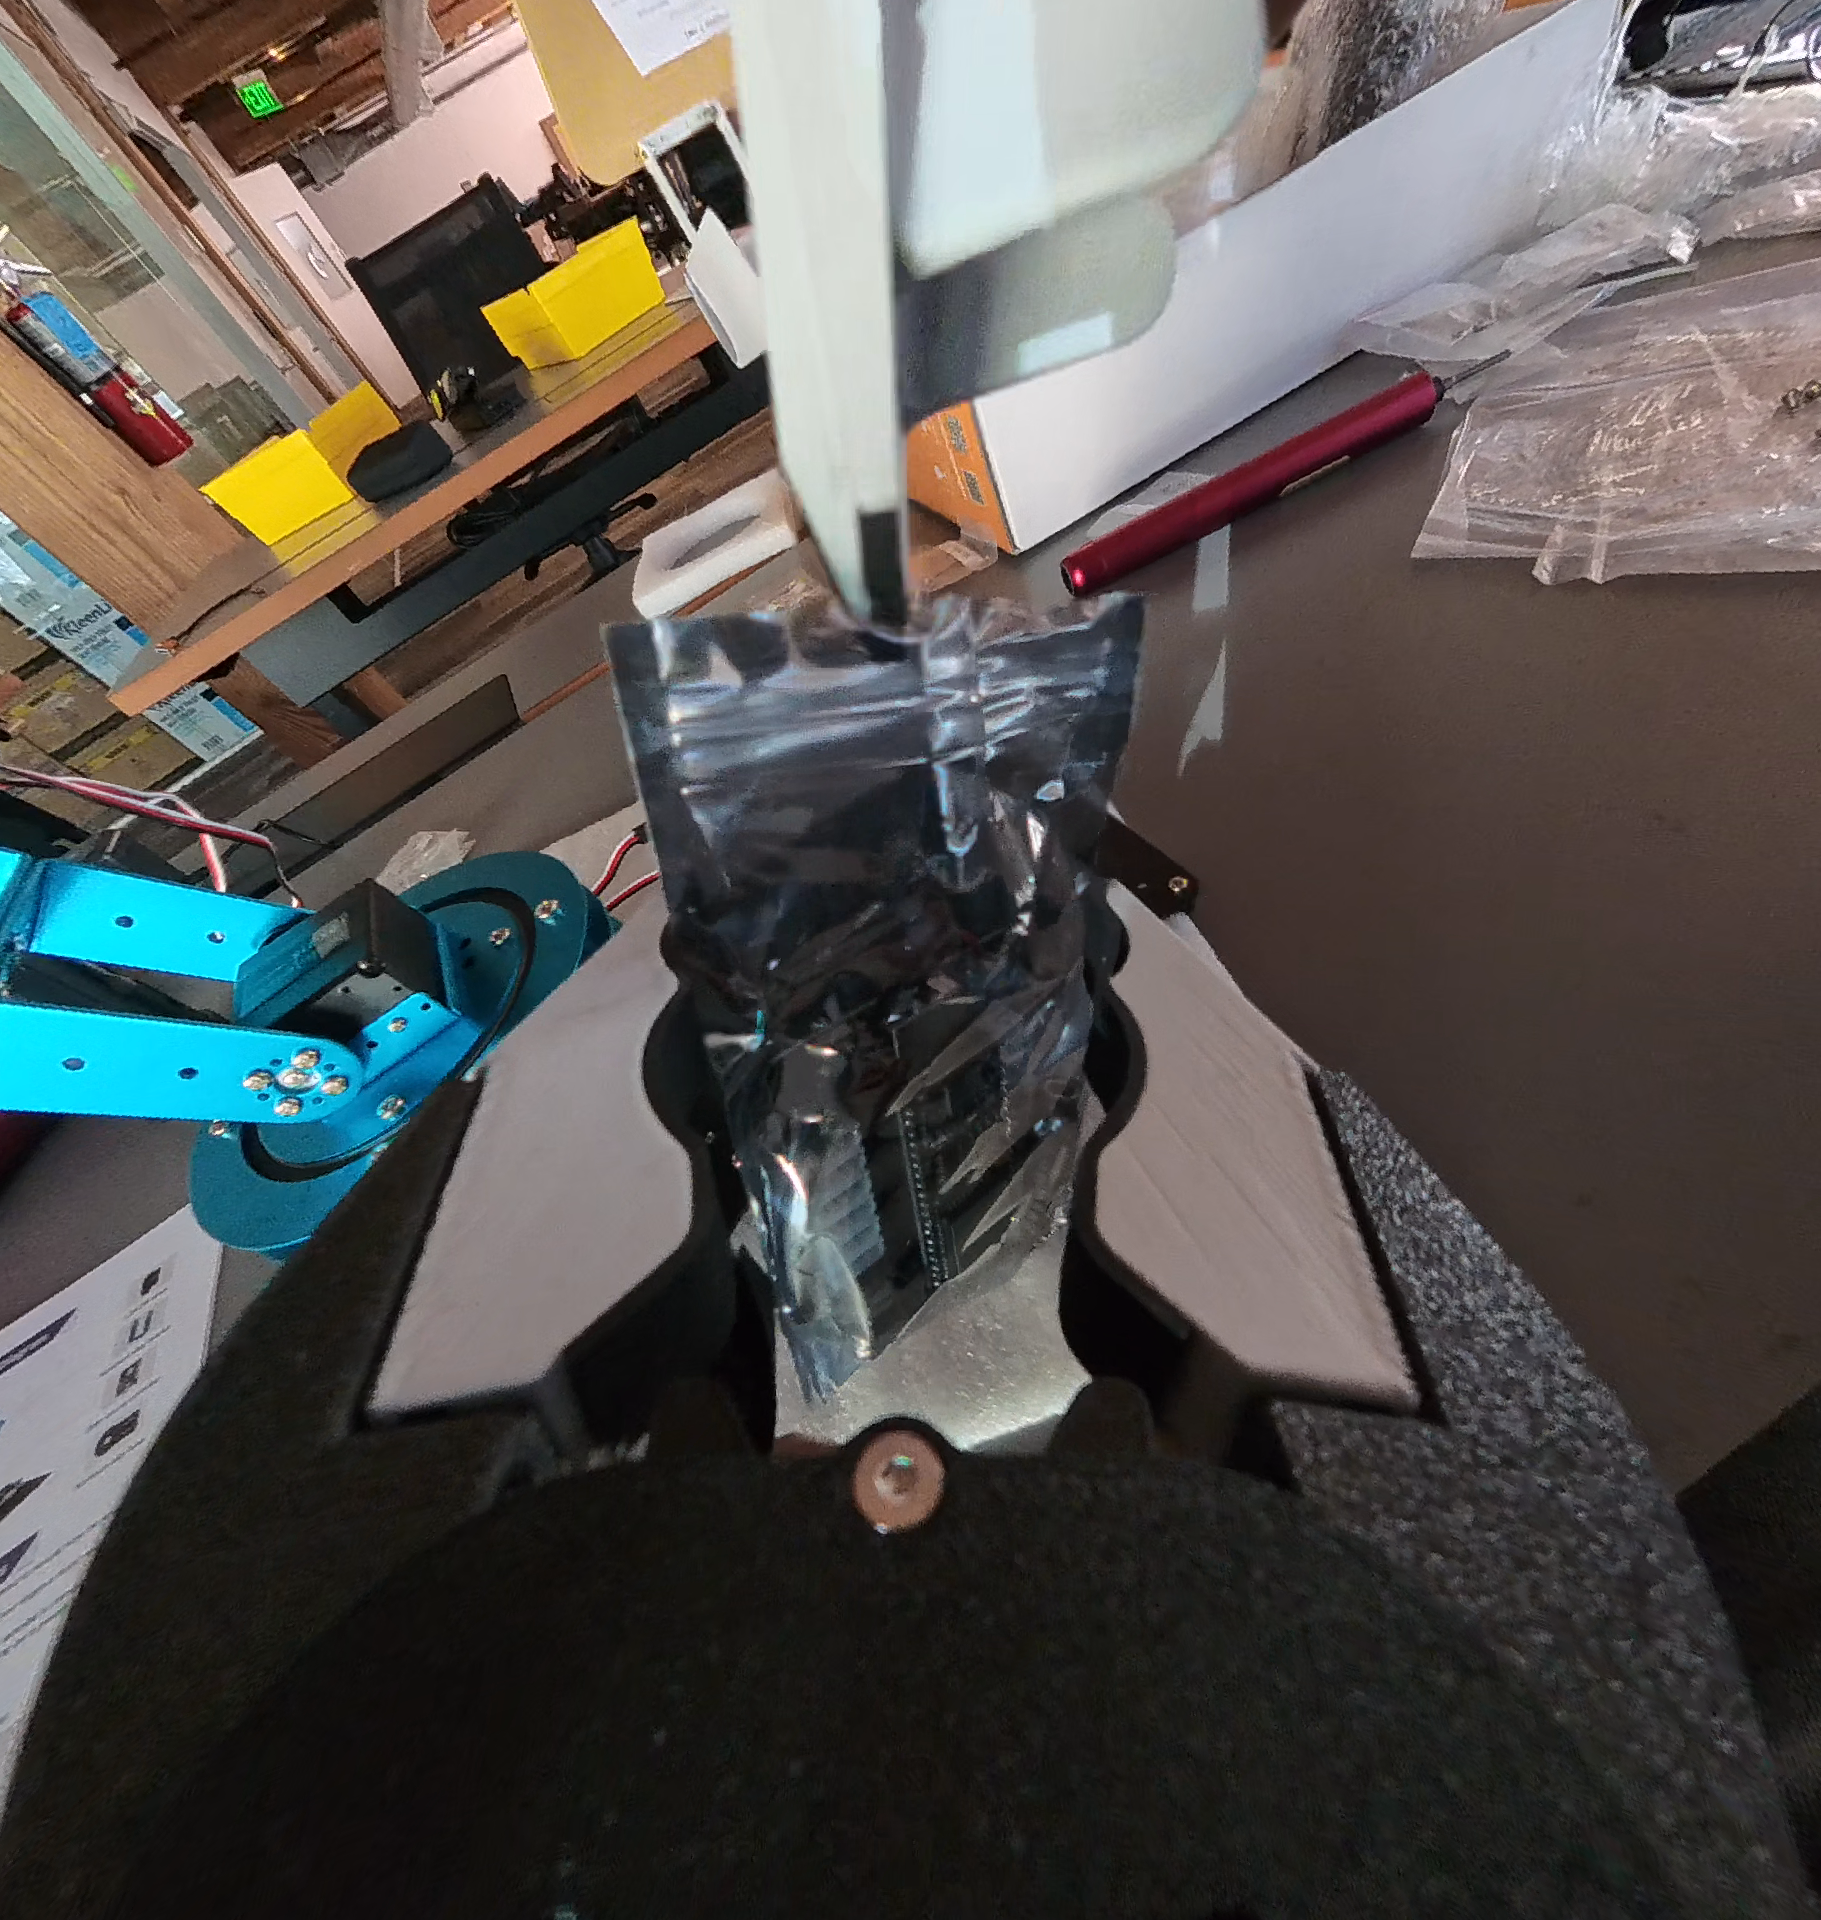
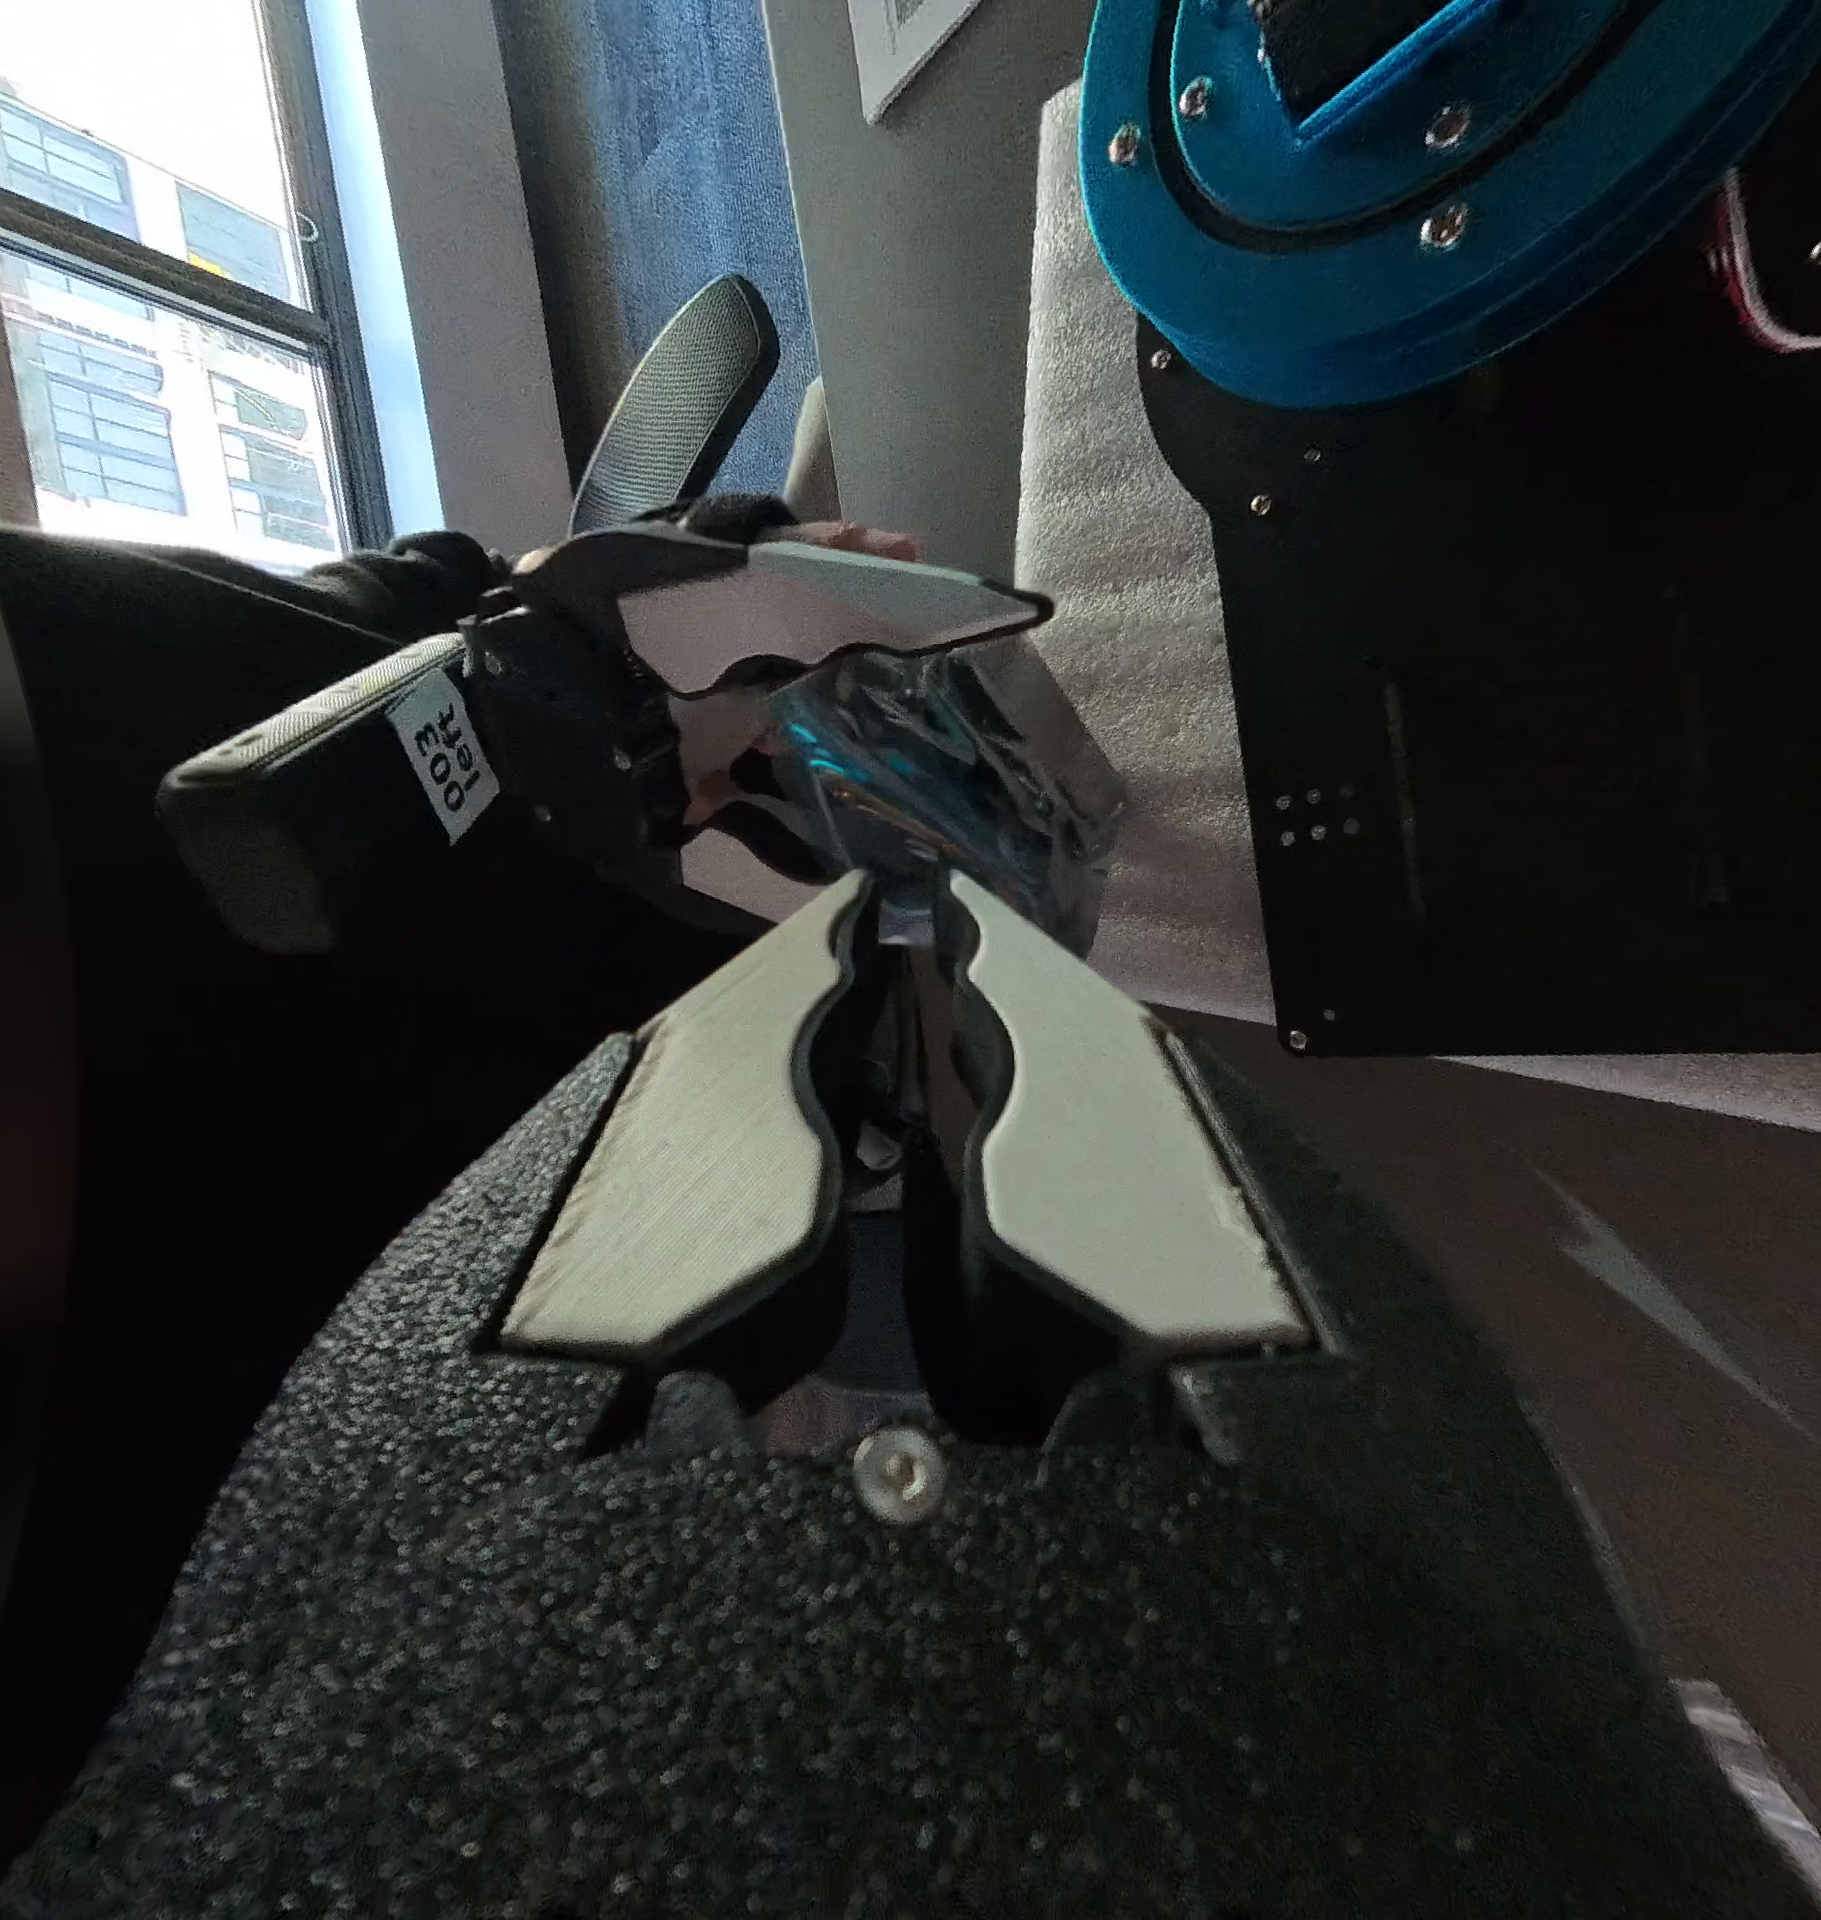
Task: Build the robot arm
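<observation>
A silvery anti-static bag (image 1: 885, 831) with a circuit board inside stands upright between my left gripper's fingers. My left gripper (image 1: 890, 925) is shut on the bag's lower half and holds it above the grey table (image 1: 1457, 935). My right gripper (image 1: 875, 582) comes down from above, its white fingers pinched on the bag's top edge. In the right wrist view my right gripper (image 2: 911, 883) is shut on the crinkled edge of the bag (image 2: 916, 769). The left gripper (image 2: 989, 675) grips the bag from the far side there.
A blue metal robot arm kit (image 1: 293, 1029) on a black base plate (image 2: 1508, 727) sits left of the bag. A red screwdriver (image 1: 1259, 478), a white box (image 1: 1249, 312) and clear plastic bags (image 1: 1664, 436) lie behind. A printed sheet (image 1: 54, 1403) lies at the left. One gripper's finger ends stand about 5 cm off the other's. Both grippers' tips are roughly 30 cm from the red screwdriver (image 1: 1259, 478).
</observation>
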